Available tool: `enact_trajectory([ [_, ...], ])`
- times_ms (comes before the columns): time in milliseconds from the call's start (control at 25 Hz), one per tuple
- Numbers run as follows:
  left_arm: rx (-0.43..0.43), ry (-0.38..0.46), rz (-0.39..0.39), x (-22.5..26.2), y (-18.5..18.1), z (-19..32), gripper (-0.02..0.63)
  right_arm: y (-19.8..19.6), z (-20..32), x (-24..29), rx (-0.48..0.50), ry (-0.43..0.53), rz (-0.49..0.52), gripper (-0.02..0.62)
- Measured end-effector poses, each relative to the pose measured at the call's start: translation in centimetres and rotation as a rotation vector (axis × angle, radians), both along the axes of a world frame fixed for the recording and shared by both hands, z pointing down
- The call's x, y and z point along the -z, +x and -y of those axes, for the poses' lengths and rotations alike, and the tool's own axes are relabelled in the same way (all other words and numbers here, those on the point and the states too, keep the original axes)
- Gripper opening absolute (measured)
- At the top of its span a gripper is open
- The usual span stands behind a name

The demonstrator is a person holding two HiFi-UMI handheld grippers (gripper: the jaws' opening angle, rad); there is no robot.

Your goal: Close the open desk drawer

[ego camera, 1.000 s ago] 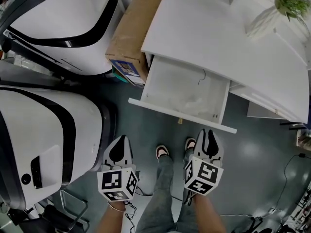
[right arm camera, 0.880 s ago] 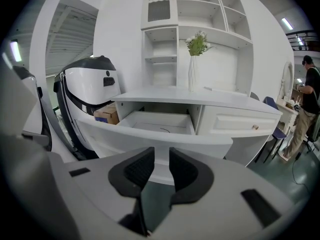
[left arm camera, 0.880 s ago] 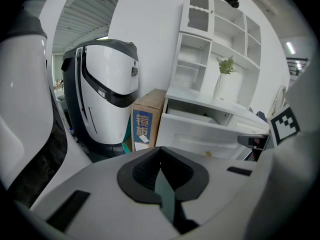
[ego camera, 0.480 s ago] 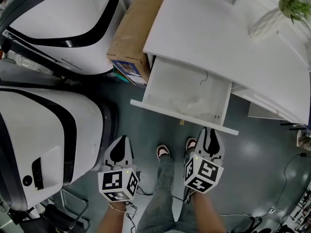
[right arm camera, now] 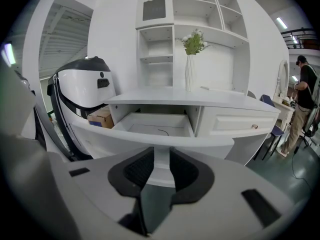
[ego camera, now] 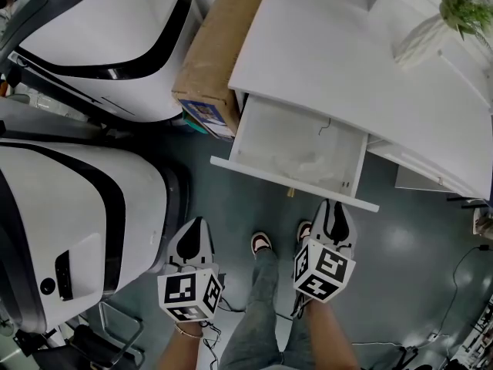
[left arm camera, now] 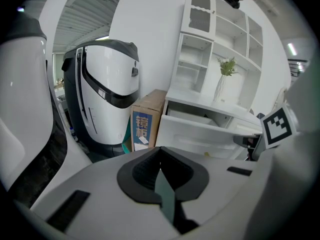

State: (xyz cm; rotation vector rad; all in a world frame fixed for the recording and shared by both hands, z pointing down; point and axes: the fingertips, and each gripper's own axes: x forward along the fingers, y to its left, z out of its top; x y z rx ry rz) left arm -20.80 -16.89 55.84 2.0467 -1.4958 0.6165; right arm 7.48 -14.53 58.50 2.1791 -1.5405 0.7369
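White shelves (right arm camera: 192,14) above the drawer (right arm camera: 150,143) — only gripper views show them.

Head view dim, flat grey light. Pale sheen on floor (ego camera: 400,241) right of right tongs (ego camera: 333,206); drawer (ego camera: 296,149) ahead evenly lit. Both gripper views brighter, heavy fisheye bend, black vignette corners. Left tongs (left arm camera: 160,151) soft close-up. Ceiling light (right arm camera: 281,23) glares beyond right tongs.
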Motion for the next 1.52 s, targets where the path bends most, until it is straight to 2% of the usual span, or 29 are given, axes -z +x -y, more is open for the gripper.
enact_trajectory([
  [1520,0.126,0.029,0.008,1.8,-1.4,-1.2,0.014,2.1,3.9,-0.1,0.064,-0.001,-0.024,0.107],
])
